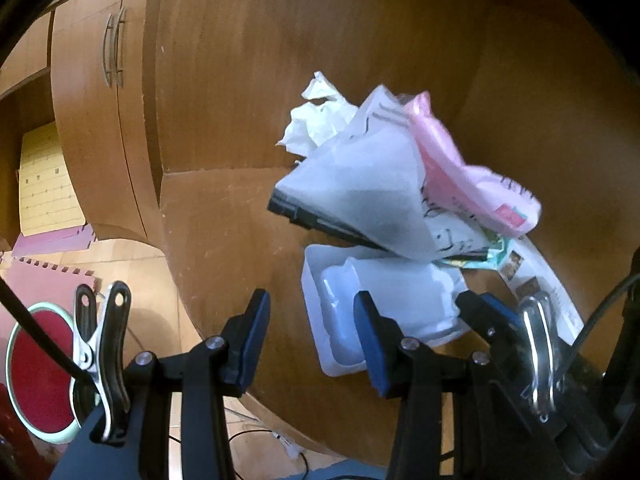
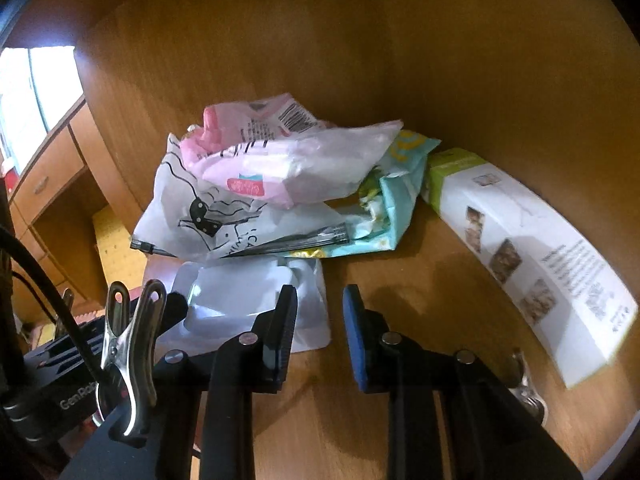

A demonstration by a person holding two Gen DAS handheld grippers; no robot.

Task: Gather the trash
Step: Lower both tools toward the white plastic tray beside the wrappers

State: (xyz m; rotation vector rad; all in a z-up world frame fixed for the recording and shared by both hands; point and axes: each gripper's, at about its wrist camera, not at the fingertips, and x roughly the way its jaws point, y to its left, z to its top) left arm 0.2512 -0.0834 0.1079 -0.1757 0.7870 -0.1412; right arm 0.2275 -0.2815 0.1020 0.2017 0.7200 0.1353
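Note:
A pile of trash lies on a wooden desk (image 2: 400, 360). It holds a white printed bag (image 2: 192, 216), also in the left wrist view (image 1: 360, 196), a pink wrapper (image 2: 256, 168) (image 1: 460, 168), a teal snack bag (image 2: 392, 200), a crumpled tissue (image 1: 316, 120), a clear plastic tray (image 2: 248, 292) (image 1: 348, 312) and a white and green box (image 2: 532, 256). My left gripper (image 1: 312, 336) is open at the tray's near edge, its right finger over the tray. My right gripper (image 2: 320, 328) is open just in front of the tray's right corner. Both are empty.
Wooden cabinet doors with metal handles (image 1: 114, 46) stand to the left. The desk edge drops to a floor with pink foam mats (image 1: 48, 248) and a red round stool (image 1: 36, 372). Drawers (image 2: 44, 184) and a bright window (image 2: 32, 88) show in the right wrist view.

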